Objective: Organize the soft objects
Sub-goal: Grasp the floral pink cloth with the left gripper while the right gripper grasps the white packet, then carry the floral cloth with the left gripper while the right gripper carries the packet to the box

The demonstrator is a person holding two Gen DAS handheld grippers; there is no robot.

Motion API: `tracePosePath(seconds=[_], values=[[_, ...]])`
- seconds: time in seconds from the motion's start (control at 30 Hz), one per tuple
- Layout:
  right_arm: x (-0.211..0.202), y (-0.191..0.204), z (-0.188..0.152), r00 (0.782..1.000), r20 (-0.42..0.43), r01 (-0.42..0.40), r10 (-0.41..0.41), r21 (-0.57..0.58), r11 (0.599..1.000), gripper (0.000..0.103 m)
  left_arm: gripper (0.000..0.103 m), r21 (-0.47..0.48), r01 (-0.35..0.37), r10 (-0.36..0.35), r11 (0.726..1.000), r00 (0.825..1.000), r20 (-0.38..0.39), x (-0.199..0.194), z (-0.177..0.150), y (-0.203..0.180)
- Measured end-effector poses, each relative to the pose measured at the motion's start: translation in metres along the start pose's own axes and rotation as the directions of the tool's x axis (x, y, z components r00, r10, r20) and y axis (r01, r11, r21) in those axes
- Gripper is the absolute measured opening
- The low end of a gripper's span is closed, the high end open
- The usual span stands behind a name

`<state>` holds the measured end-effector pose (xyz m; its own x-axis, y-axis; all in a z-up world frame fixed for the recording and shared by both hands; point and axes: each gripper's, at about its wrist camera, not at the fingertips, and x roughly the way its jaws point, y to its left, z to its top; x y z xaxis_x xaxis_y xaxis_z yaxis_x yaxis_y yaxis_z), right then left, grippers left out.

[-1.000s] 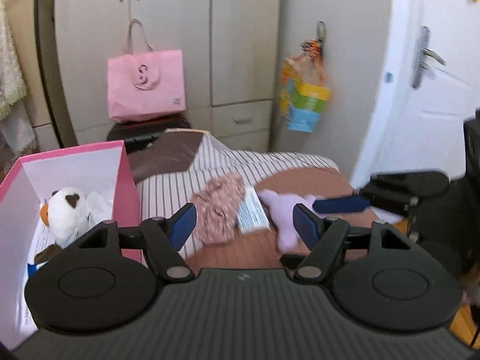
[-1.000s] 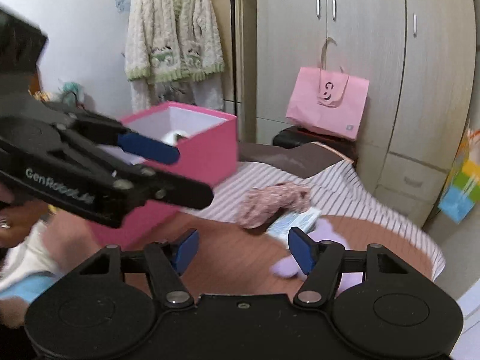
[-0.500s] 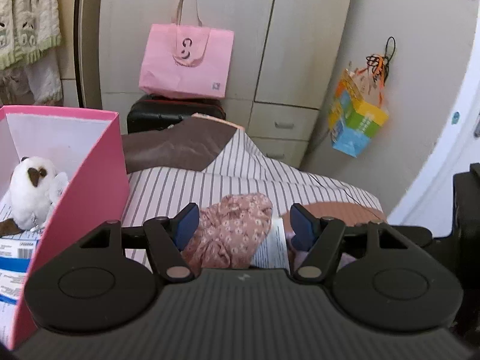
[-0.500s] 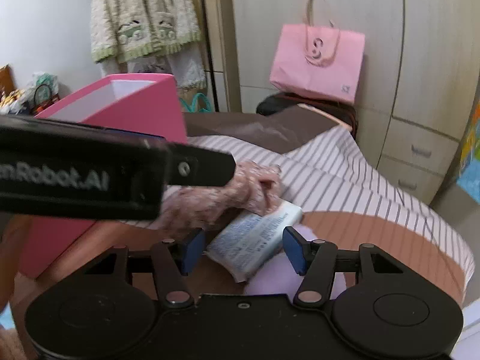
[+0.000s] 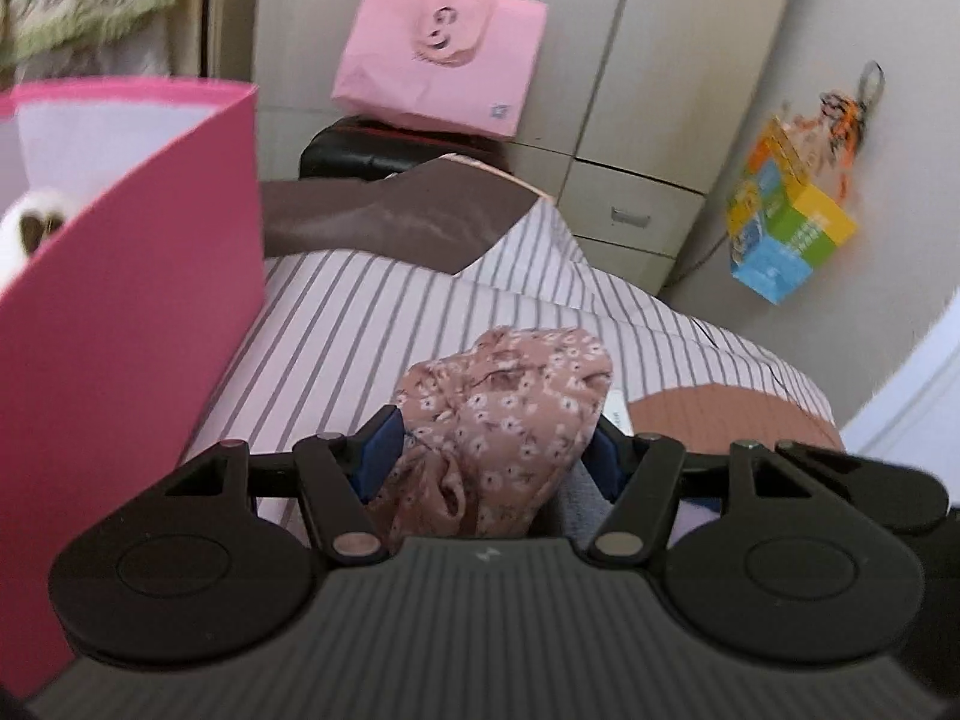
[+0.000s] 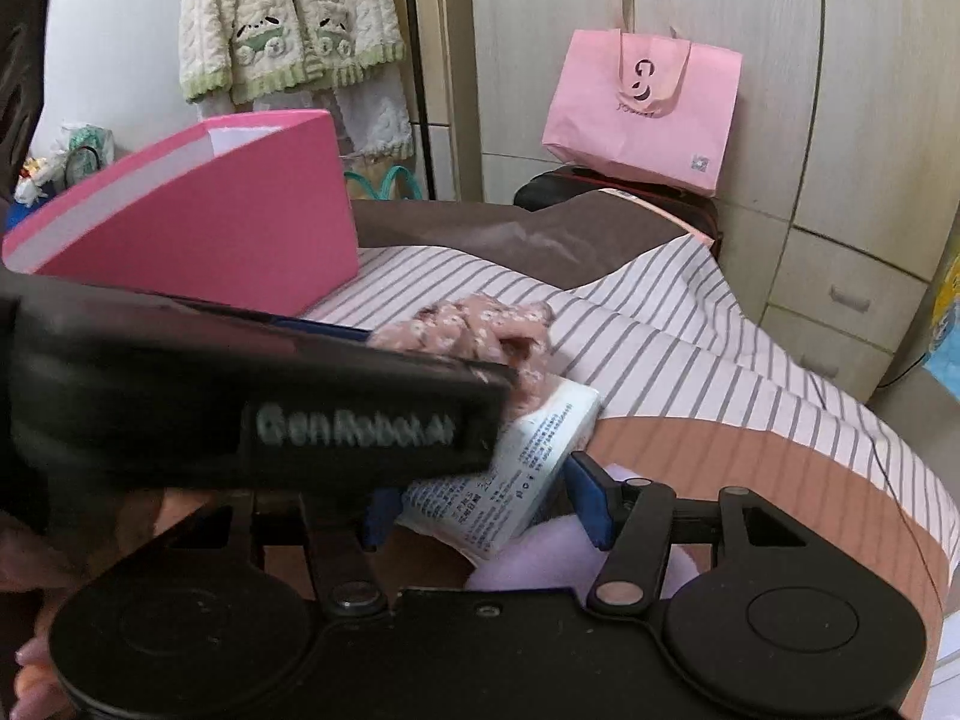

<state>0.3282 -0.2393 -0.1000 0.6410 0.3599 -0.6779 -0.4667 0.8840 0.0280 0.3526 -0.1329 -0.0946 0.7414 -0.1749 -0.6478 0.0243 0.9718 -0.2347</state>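
A pink floral cloth (image 5: 510, 408) lies bunched on the striped bedsheet (image 5: 372, 312). My left gripper (image 5: 492, 453) straddles it, and its jaws are closing with both blue pads against the fabric. In the right wrist view the same cloth (image 6: 480, 324) lies past a white printed tissue pack (image 6: 516, 468). My right gripper (image 6: 483, 507) has that pack between its pads, which touch its sides. A lilac plush (image 6: 540, 558) lies under the pack. The pink box (image 5: 132, 300) stands to the left, with a white plush toy (image 5: 30, 228) inside.
The left tool's black casing (image 6: 252, 396) crosses the right wrist view, with a hand (image 6: 36, 660) below it. Behind the bed are a pink paper bag (image 5: 438, 54) on a black case (image 5: 372, 144), wardrobe drawers (image 6: 840, 312), a colourful hanging bag (image 5: 786, 228) and a cream cardigan (image 6: 288, 18).
Both grippers have come down and forward onto the bed. The left now straddles the floral cloth with narrower jaws. The right has closed in around the tissue pack.
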Motion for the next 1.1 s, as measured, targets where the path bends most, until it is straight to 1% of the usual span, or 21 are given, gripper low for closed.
tracePosePath(seconds=[0.03, 0.1, 0.13, 0.17, 0.23, 0.3, 0.37, 0.4, 0.47, 0.5, 0.53, 0.57, 0.67, 0.8, 0.87, 0.97, 1.1], values=[[0.001, 0.001, -0.001, 1.0, 0.009, 0.002, -0.002, -0.004, 1.0, 0.062, 0.055, -0.017, -0.003, 0.003, 1.0, 1.0, 0.0, 0.002, -0.001, 0.003], [0.001, -0.002, 0.001, 1.0, 0.014, -0.004, 0.004, 0.016, 1.0, 0.062, 0.05, -0.035, -0.003, 0.003, 0.999, 1.0, 0.004, 0.005, -0.003, 0.008], [0.002, -0.003, 0.001, 1.0, 0.015, -0.006, 0.006, 0.021, 1.0, 0.062, 0.044, -0.052, -0.004, 0.004, 0.999, 1.0, 0.006, 0.005, -0.004, 0.01], [0.003, -0.004, 0.002, 1.0, 0.018, -0.006, 0.005, 0.023, 1.0, 0.062, 0.042, -0.056, -0.011, 0.011, 0.998, 1.0, 0.002, 0.006, -0.004, 0.011], [0.003, -0.003, 0.001, 1.0, 0.023, -0.001, 0.001, 0.018, 1.0, 0.062, 0.028, -0.052, -0.023, 0.024, 0.998, 1.0, 0.008, 0.007, -0.005, 0.012], [0.002, -0.001, 0.001, 1.0, 0.024, 0.007, -0.007, 0.003, 1.0, 0.059, 0.019, -0.058, -0.03, 0.03, 0.998, 1.0, 0.005, 0.006, -0.005, 0.015], [0.001, 0.001, 0.002, 1.0, 0.025, 0.016, -0.016, 0.007, 1.0, 0.055, 0.015, -0.072, -0.018, 0.019, 0.997, 1.0, 0.003, 0.004, -0.004, 0.016], [0.0, 0.003, 0.002, 0.999, 0.026, 0.028, -0.028, 0.003, 1.0, 0.054, 0.014, -0.073, -0.016, 0.017, 0.997, 1.0, 0.01, 0.0, -0.004, 0.016], [-0.003, 0.009, 0.001, 0.995, 0.043, 0.088, -0.087, -0.014, 0.996, 0.045, 0.013, -0.032, -0.032, 0.034, 0.999, 0.998, 0.046, -0.008, -0.006, 0.013], [-0.005, 0.013, -0.001, 0.991, 0.054, 0.123, -0.121, -0.032, 0.992, 0.044, 0.013, -0.006, -0.045, 0.045, 0.999, 0.996, 0.073, -0.014, -0.008, 0.01], [-0.007, 0.016, -0.001, 0.988, 0.064, 0.142, -0.139, -0.04, 0.989, 0.044, 0.013, 0.001, -0.05, 0.049, 0.999, 0.995, 0.091, -0.02, -0.01, 0.01], [-0.009, 0.017, -0.002, 0.988, 0.066, 0.142, -0.139, -0.035, 0.989, 0.044, 0.013, 0.004, -0.045, 0.045, 0.999, 0.994, 0.098, -0.024, -0.011, 0.01], [-0.011, 0.02, -0.002, 0.991, 0.036, 0.134, -0.133, -0.033, 0.99, 0.043, 0.013, 0.027, -0.044, 0.04, 0.999, 0.991, 0.125, -0.038, -0.016, 0.009], [-0.021, 0.022, -0.002, 0.989, 0.051, 0.137, -0.136, -0.006, 0.991, 0.043, 0.013, 0.025, -0.036, 0.032, 0.999, 0.987, 0.157, -0.056, -0.019, 0.011], [-0.031, 0.023, 0.0, 0.987, 0.078, 0.14, -0.14, 0.011, 0.99, 0.043, 0.013, 0.04, -0.037, 0.029, 0.999, 0.981, 0.192, -0.069, -0.021, 0.01], [-0.05, 0.03, 0.001, 0.975, 0.141, 0.173, -0.172, 0.007, 0.985, 0.043, 0.013, 0.059, -0.022, 0.007, 0.998, 0.97, 0.242, -0.091, -0.022, 0.01], [-0.075, 0.039, -0.001, 0.972, 0.175, 0.158, -0.158, 0.017, 0.987, 0.043, 0.013, 0.064, 0.047, -0.061, 0.997, 0.97, 0.236, -0.113, -0.021, 0.016]])
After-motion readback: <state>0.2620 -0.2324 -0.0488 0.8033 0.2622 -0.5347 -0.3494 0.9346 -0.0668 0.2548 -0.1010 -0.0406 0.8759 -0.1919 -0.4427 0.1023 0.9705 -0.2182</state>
